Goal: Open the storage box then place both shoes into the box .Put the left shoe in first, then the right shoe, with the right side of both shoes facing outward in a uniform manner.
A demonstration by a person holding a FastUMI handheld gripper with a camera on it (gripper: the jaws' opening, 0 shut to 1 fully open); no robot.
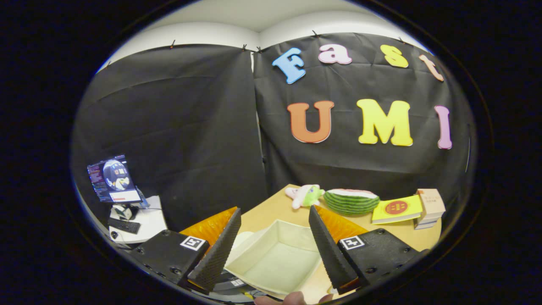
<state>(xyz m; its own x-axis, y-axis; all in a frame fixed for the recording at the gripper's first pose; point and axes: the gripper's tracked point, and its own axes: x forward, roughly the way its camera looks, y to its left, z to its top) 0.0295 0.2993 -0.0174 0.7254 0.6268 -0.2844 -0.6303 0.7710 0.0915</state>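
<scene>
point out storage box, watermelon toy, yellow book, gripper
storage box (pixel 271 264): gripper view, bare inner floor
watermelon toy (pixel 351 202): gripper view, striped rind
yellow book (pixel 397 209): gripper view, front cover
gripper (pixel 275 245): gripper view, open, midway between fingertips

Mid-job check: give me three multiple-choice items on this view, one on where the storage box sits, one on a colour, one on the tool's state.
1. Where is the storage box?
A. Between the tool's fingers, on the table
B. Beyond the books
C. Beside the monitor

2. What colour is the cover of the top book?
A. Blue
B. Yellow
C. White

3. What state is the tool in?
A. Shut on a shoe
B. Shut on the box's rim
C. Open, holding nothing

Answers:
1 A, the open box lies on the wooden table in the gap between the two fingers.
2 B, the book beside the watermelon toy has a yellow cover with a red round mark.
3 C, the fingers stand wide apart with nothing pressed between them.
</scene>
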